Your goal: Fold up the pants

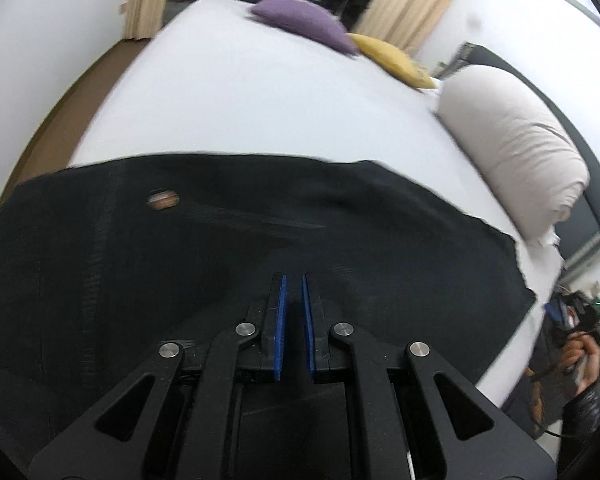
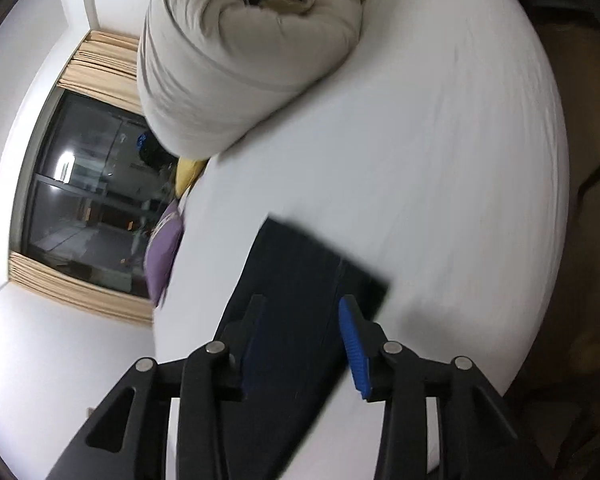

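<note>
Black pants [image 1: 228, 232] lie spread flat across the near part of a white bed [image 1: 260, 96], with a small brown label [image 1: 163, 200] on them. My left gripper [image 1: 294, 284] hovers over the pants, its blue pads [image 1: 281, 320] close together with a narrow gap and nothing between them. In the right wrist view one end of the pants [image 2: 300, 280] lies on the bed [image 2: 440, 160]. My right gripper [image 2: 302, 308] is open above that end, with its blue pad [image 2: 354, 344] near the edge of the cloth.
A rolled beige duvet [image 1: 512, 148] lies along the right side of the bed, also in the right wrist view [image 2: 236, 48]. A purple cushion [image 1: 304, 20] and a yellow cushion [image 1: 392, 58] sit at the far end. A dark window with beige curtains [image 2: 80, 200] lies beyond.
</note>
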The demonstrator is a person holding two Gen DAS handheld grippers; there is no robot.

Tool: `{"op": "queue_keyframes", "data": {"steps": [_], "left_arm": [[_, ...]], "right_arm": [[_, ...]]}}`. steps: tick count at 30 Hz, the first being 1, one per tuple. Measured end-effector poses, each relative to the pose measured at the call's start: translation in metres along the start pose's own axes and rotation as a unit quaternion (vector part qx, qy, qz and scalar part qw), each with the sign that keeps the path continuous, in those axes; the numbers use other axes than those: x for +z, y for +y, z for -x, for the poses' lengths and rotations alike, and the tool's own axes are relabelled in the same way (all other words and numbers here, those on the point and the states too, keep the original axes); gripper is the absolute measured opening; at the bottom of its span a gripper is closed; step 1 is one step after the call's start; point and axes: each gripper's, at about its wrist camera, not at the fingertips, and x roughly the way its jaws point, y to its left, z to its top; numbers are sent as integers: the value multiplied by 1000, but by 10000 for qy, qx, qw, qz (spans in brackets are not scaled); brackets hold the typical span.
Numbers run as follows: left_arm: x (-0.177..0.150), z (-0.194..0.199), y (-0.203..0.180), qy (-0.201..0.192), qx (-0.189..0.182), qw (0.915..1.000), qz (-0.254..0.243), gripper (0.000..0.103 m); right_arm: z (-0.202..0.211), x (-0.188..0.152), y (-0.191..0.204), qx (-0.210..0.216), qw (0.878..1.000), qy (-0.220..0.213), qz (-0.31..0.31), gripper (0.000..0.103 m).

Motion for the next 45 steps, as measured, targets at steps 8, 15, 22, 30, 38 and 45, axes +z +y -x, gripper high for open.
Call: {"op": "queue_keyframes", "data": {"steps": [8,15,22,30,38,45], "left_arm": [[-14,-58,-42,788,-90,9964,-313,7],[-17,-60,-18,844,-654,9937,331,7],[-19,-65,-19,818,-614,9943,305,7],[-17,-68,-22,805,-579,9947,283,7],[-17,-68,-18,816,-601,9945,274,7],[-16,-70,-13,844,-697,9934,343,7]], "right_arm": [[-65,5,-7,368,9948,256,-909,41],[-60,8,-20,576,9917,290,-1112,44],[-31,0,-37,343,9914,162,-1255,52],[-70,19,-30,420,9936,412,-961,51],[-95,26,-27,806,9896,571,-1048,22],[-97,23,-33,895,9894,479,-1039,5]]}}
